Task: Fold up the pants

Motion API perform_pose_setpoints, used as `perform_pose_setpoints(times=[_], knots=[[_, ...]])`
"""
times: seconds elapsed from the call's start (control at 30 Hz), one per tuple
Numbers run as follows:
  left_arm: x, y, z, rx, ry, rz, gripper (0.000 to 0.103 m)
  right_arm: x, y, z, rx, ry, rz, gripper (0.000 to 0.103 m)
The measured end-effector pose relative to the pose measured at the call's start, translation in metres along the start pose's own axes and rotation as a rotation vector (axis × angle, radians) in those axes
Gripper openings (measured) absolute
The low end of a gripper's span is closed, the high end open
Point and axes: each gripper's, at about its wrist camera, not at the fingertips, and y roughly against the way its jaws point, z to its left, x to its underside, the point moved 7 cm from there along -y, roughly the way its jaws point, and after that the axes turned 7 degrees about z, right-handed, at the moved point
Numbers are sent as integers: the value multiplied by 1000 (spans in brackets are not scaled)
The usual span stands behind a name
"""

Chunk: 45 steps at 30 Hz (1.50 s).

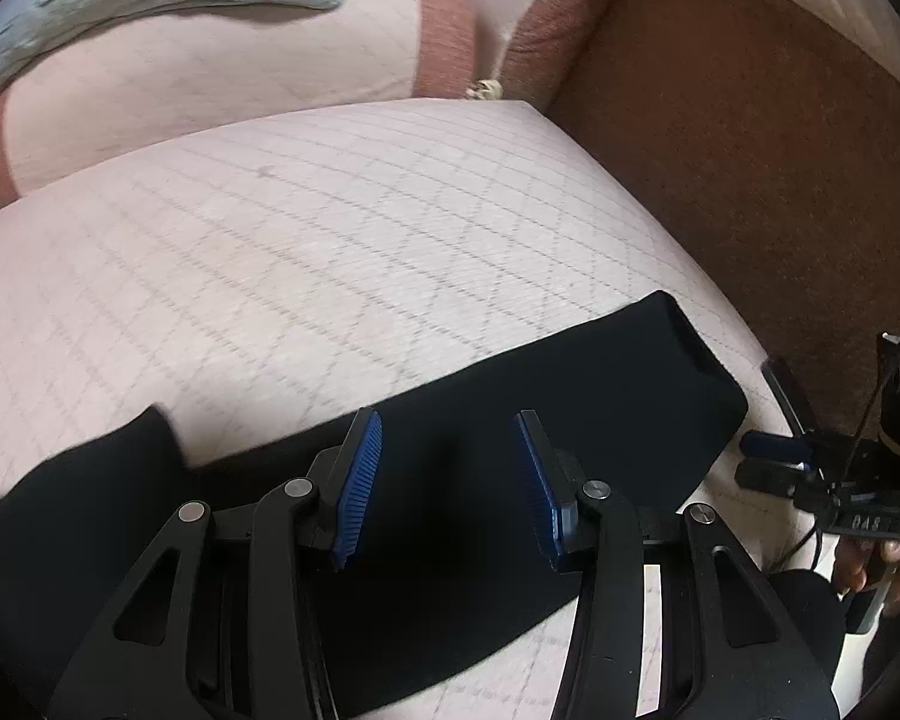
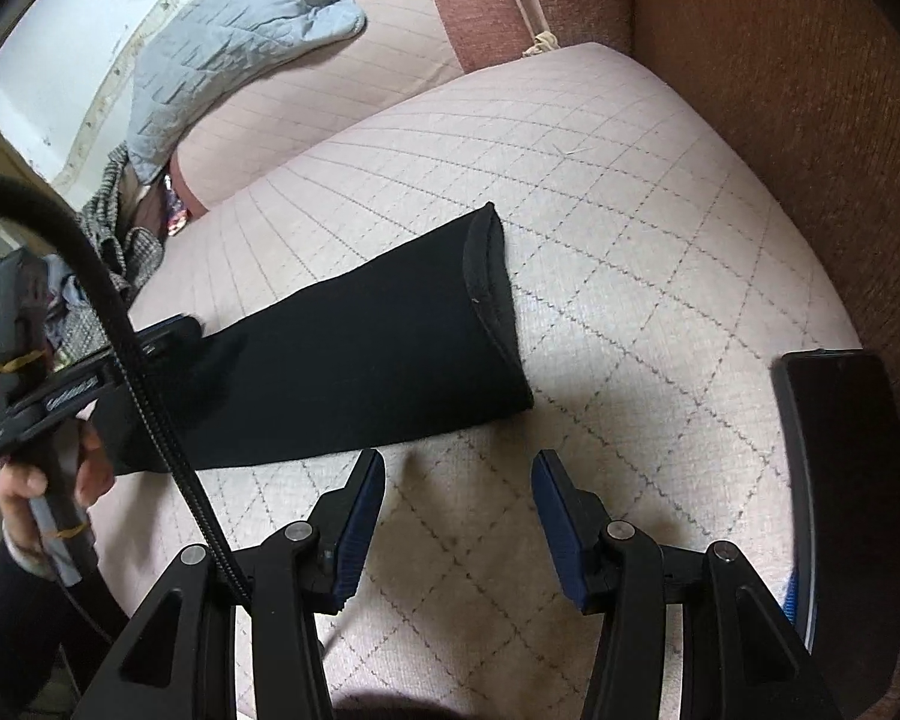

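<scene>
Black pants lie flat on a pale quilted sofa seat. In the right wrist view the pants stretch from the left to a hem or waist end near the seat's middle. My left gripper is open, hovering just above the pants. It also shows at the left of the right wrist view, over the pants' left part. My right gripper is open and empty over bare seat, just in front of the pants. It shows at the right edge of the left wrist view.
A dark phone lies on the seat at the right. The brown sofa back rises behind. A grey quilted cloth lies on the neighbouring cushion. More clothes hang off the left edge.
</scene>
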Motion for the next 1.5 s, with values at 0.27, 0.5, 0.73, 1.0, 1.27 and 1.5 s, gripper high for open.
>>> perform_pose_setpoints(times=[0.27, 0.5, 0.73, 1.0, 1.27, 1.5], knots=[[-29, -39, -31, 102, -70, 88, 45, -5, -8, 4, -72, 52, -13, 54], [-54, -73, -80, 218, -189, 152, 45, -16, -18, 6, -123, 97, -25, 54], [-62, -110, -117, 199, -337, 184, 55, -23, -24, -2, -228, 70, -28, 56], [-70, -116, -129, 269, -345, 158, 37, -37, -31, -5, -253, 57, -27, 16], [-85, -40, -83, 337, -200, 45, 22, -56, 29, 65, -172, 217, -182, 13], [-66, 67, 28, 307, 8, -113, 22, -63, 42, 195, -189, 521, -204, 13]])
